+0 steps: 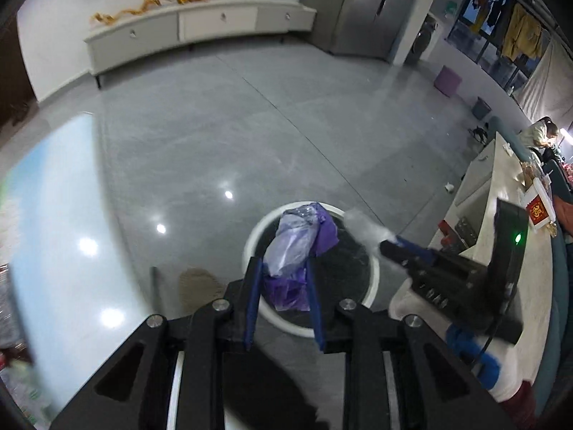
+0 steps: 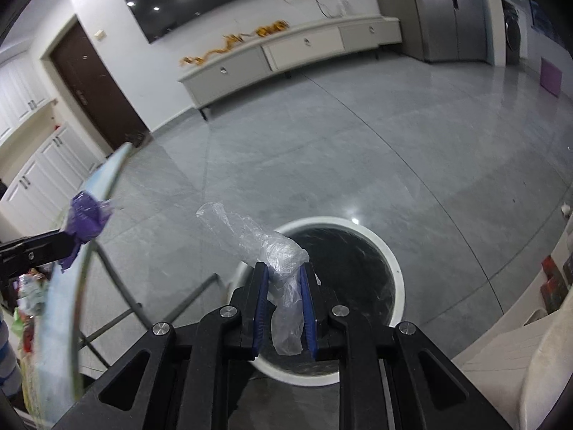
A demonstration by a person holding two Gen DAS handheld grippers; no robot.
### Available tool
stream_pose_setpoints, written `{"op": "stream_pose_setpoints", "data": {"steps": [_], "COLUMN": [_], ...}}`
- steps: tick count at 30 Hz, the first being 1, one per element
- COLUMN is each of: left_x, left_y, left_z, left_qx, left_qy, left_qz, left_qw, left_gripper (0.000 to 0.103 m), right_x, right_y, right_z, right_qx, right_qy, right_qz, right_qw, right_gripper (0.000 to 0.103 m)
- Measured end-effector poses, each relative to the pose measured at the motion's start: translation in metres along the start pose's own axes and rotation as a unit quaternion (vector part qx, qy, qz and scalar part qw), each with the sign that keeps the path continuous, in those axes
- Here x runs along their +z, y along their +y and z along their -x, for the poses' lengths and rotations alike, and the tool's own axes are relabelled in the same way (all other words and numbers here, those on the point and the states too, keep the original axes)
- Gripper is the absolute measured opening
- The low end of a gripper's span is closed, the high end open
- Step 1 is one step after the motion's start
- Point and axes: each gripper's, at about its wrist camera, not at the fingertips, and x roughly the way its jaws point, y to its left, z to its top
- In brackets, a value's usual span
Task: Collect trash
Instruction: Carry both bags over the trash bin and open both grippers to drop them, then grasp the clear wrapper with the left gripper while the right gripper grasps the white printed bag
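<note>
Tool first: our left tool [image 1: 283, 279] pinches a purple-and-clear plastic wad [image 1: 297, 243] whose long axis runs forward past its pads, and from its own camera that wad hangs over the black-lined bin [image 1: 372, 279] standing on the floor. Our right tool [image 2: 284, 279] is pressed together on a crumpled clear wrapper [image 2: 265, 247], which sticks out ahead and to the left, with the bin's mouth lying straight beyond the tips and slightly right. We judge both hands near enough to drop, the left seeming more squarely over the opening, while the glass worktop [image 2: 107, 179] edge sits off to the left.
</note>
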Motion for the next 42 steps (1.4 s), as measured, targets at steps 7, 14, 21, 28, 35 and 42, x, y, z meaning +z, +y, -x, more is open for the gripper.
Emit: {"op": "stream_pose_setpoints", "data": {"steps": [7,14,21,28,35,42], "left_x": [0.024,0.017,0.024,0.029,0.012,-0.017], "left_y": [-0.004,-0.002,-0.005,-0.009,-0.005,0.018], "left_z": [-0.056,-0.042,-0.027,-0.009,0.053,0.114], "left_qx": [-0.068,-0.081,-0.081,-0.102,-0.065,-0.023], "left_qy": [0.041,0.028,0.015,-0.001,-0.082,-0.128], "left_qz": [0.033,0.038,0.039,0.043,0.043,0.038], "left_qw": [0.9963,0.9956,0.9959,0.9939,0.9935,0.9907], "left_gripper": [0.025,0.026,0.026,0.026,0.026,0.026], "right_x": [0.001,0.002,0.008,0.004,0.009,0.02], "right_y": [-0.022,-0.029,-0.016,-0.007,0.018,0.074], "right_z": [-0.031,-0.024,0.003,0.048,0.082,0.116], "right_qx": [-0.023,-0.036,-0.04,-0.054,-0.032,0.014], "right_qy": [0.024,0.024,-0.007,-0.039,-0.074,-0.112], "right_qz": [-0.018,-0.028,-0.033,-0.03,-0.018,0.031], "right_qw": [0.999,0.999,0.999,0.997,0.997,0.993], "right_gripper": [0.029,0.036,0.038,0.04,0.042,0.044]}}
